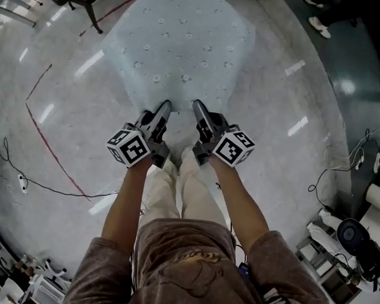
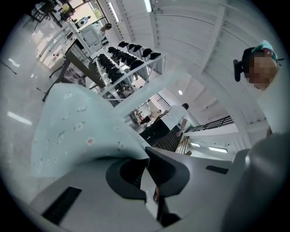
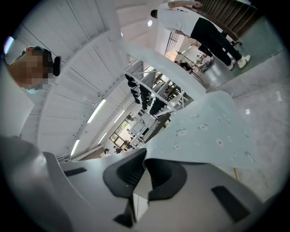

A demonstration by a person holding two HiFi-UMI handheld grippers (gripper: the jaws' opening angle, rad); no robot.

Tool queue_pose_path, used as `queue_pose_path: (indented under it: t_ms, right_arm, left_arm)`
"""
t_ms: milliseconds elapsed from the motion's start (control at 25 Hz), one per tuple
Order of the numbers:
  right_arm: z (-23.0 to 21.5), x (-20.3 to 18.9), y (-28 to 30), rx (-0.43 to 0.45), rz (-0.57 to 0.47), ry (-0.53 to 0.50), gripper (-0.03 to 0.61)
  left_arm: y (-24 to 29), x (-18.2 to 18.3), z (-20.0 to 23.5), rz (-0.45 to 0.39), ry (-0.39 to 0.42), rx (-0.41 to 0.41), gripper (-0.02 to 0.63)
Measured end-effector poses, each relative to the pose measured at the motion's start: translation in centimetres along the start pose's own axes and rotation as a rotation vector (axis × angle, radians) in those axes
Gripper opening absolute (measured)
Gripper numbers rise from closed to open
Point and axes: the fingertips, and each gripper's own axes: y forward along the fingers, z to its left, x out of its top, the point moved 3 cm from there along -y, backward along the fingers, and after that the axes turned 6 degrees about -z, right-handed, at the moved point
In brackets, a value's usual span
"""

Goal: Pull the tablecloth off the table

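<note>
With the left black two-jaw gripper (image 1: 165, 105), clenched on the near edge of the pale blue fabric tablecloth (image 1: 183, 46) printed with small flowers. Seen in the left gripper view with jaws closed and a fold of that cloth pinched between them. With the right black two-jaw gripper (image 1: 197, 105), just beside the left, clenched on the same edge, thin fabric nipped between closed jaws. Carried side by side at the ends of two bare forearms, marker cubes toward the head camera. Spreading from the two pinch points away from the person into a wide sheet above the glossy pale speckled floor (image 1: 66, 97). Cannot tell what lies under its far end. Beyond the cloth, in the right gripper view, a standing person in white top and dark trousers (image 3: 199, 22). In the left gripper view, a white rack of dark objects (image 2: 129, 54).
</note>
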Motion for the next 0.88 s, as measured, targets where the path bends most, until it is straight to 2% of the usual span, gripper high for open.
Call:
queue_pose_path:
  t_ms: [160,440,680,880]
  right_arm:
    - [2.3,3.8,0.5,0.024,-0.010,-0.059,0.008]
    - [6.2,9.0,0.2,0.046,-0.010,-0.130,0.009]
    - [9.6,10.7,-1.0,0.074,0.001,-0.214,0.009]
    - [12.5,12.1,-1.1,0.089,-0.015,-0.307,0.009]
  left_arm:
    - [1.4,2.7,-3.3,-0.035,0.043,-0.001,0.020]
    - [2.5,6.3,-9.1,-0.045,0.136,-0.005,0.020]
    - [1.3,7.8,-12.6,-0.046,0.224,0.004,0.020]
    - [0.6,9.7,-15.1,-0.054,0.347,0.007,0.020]
